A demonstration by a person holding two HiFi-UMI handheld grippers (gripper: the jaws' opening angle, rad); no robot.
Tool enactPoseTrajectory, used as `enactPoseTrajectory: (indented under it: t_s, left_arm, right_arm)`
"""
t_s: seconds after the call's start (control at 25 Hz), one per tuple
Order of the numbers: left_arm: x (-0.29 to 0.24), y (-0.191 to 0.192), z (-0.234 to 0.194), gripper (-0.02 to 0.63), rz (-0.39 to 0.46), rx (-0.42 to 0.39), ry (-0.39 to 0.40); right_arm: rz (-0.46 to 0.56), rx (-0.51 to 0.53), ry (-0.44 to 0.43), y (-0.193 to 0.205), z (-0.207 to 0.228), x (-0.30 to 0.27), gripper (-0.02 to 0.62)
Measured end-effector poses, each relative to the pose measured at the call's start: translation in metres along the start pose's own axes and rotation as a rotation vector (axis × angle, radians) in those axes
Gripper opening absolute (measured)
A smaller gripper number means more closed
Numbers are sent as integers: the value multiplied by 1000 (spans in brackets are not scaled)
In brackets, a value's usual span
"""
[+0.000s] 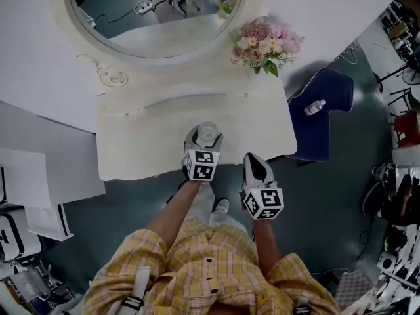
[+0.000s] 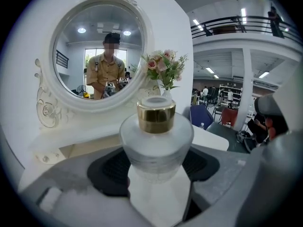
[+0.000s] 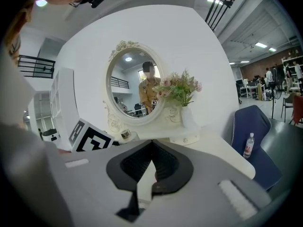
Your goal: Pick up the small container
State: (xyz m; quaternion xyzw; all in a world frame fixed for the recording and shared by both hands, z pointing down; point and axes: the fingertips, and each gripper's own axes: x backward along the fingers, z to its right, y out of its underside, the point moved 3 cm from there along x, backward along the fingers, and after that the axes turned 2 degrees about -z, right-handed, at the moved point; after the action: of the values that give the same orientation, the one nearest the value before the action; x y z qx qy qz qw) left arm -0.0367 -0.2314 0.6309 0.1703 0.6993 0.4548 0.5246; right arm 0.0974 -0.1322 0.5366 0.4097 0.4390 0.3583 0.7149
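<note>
The small container (image 2: 156, 141) is a frosted glass jar with a gold collar. It stands upright between the dark pads of my left gripper (image 2: 155, 167), which is shut on its body. From the head view the container (image 1: 207, 134) and left gripper (image 1: 205, 136) sit over the front edge of the white dressing table (image 1: 144, 143). Whether the jar rests on the table or hangs just above it cannot be told. My right gripper (image 1: 254, 164) hovers just off the table's front edge, to the right, with its jaws together and nothing in them (image 3: 151, 148). In the right gripper view the container (image 3: 125, 135) shows small at the left.
An oval mirror (image 1: 157, 18) stands at the back of the table. A white vase of pink flowers (image 1: 262, 44) sits at its back right corner. A blue chair (image 1: 325, 107) with a water bottle (image 1: 315, 107) stands to the right. A white cabinet (image 1: 39, 182) is at the left.
</note>
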Motion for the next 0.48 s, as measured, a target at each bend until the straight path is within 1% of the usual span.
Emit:
enactPoseTrajectory:
  t_s: [0.08, 0.48]
  left_arm:
    - [7, -2, 0, 341, 4, 6, 3]
    - [47, -26, 0, 342, 50, -14, -4]
  right_arm:
    - [7, 4, 0, -4, -1, 2, 3]
    - [30, 16, -4, -17, -6, 14, 3]
